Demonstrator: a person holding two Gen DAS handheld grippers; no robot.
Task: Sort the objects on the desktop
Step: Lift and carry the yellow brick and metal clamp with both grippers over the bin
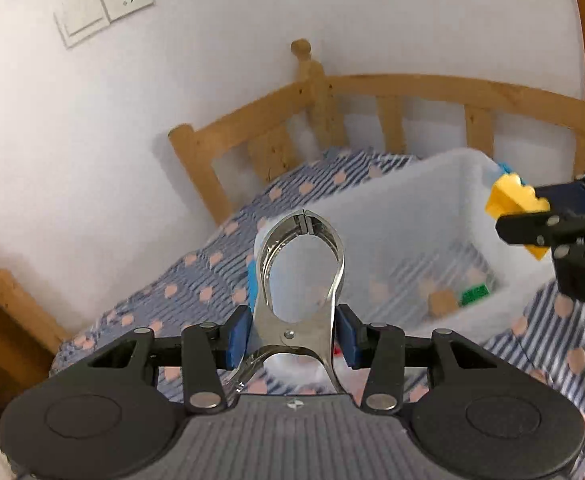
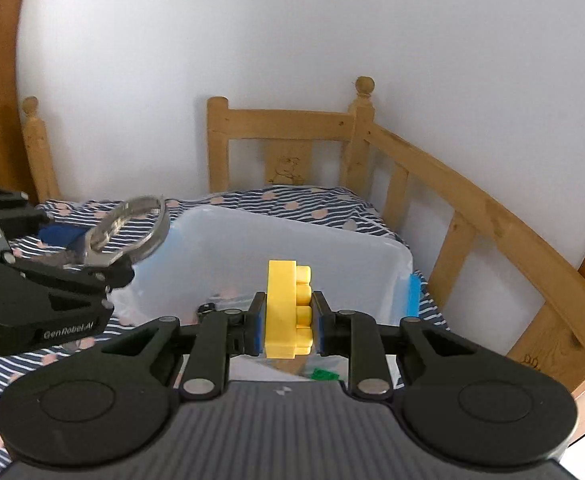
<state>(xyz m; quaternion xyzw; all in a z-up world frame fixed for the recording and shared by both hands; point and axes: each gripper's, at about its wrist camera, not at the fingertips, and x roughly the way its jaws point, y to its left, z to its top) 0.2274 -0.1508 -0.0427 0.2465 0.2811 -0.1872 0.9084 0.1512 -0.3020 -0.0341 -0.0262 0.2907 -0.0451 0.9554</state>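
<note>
Right wrist view shows the right gripper pinching a yellow brick just short of the clear bin ahead, while the left gripper clamps a metal clip, so each should be carried over the rim before its jaws spread.

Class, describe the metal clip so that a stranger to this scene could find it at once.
Start at the clear plastic bin on the striped bedspread. The left gripper holds the metal clip near it. It is shiny silver and loop-shaped, unlike the studded yellow block.

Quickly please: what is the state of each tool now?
Left tool: closed on the metal clip.
Right tool: closed on the yellow block.
</note>
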